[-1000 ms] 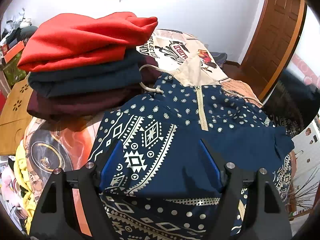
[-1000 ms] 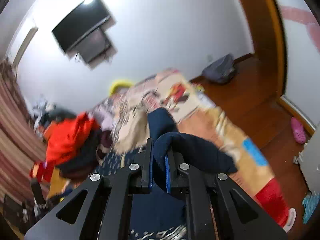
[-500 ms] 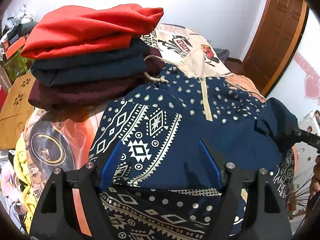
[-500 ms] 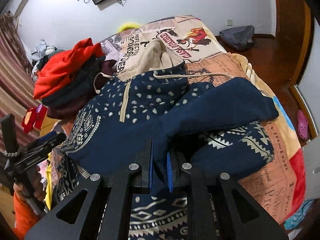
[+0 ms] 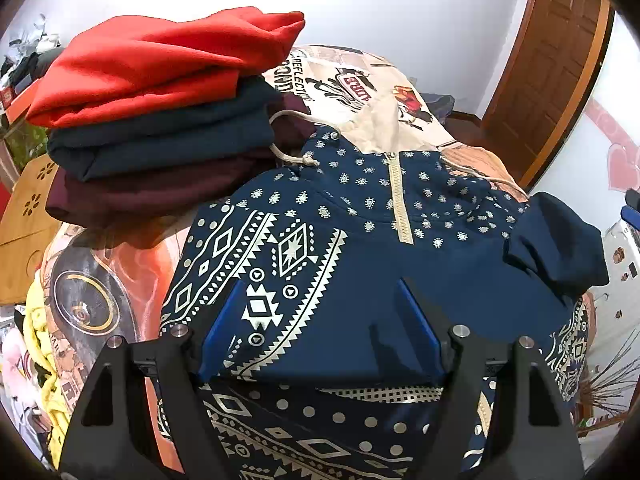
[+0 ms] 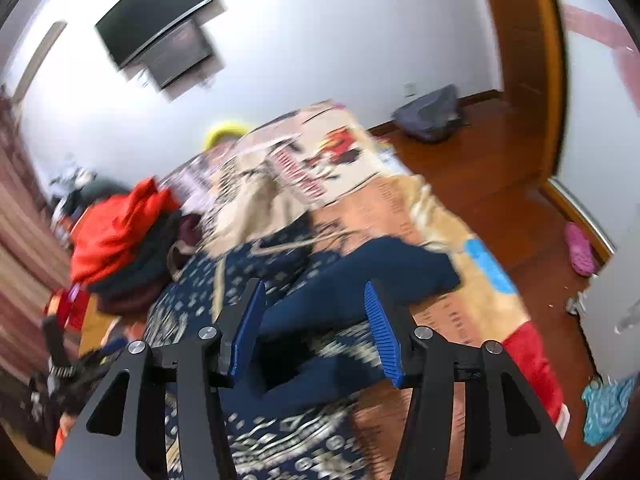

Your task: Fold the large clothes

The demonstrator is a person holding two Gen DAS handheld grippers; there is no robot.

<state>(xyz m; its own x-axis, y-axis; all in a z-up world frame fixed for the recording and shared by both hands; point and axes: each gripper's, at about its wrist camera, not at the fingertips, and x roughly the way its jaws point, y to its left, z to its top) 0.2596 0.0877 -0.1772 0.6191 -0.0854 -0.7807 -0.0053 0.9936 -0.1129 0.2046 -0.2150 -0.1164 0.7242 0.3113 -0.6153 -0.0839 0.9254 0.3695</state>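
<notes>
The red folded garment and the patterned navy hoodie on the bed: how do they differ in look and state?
The red folded garment is plain; the patterned navy hoodie bears white geometric prints, dots and a cream zipper. The red one is folded and tops a stack; the hoodie lies spread on the bed, only its sleeve folded over. Both are soft, heavy tops.

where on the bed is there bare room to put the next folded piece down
Bare bedspread lies beyond the hoodie's cream hood, toward the wall, and in the orange patch left of the hoodie, below the folded stack. The middle is crowded by hoodie and stack.
</notes>
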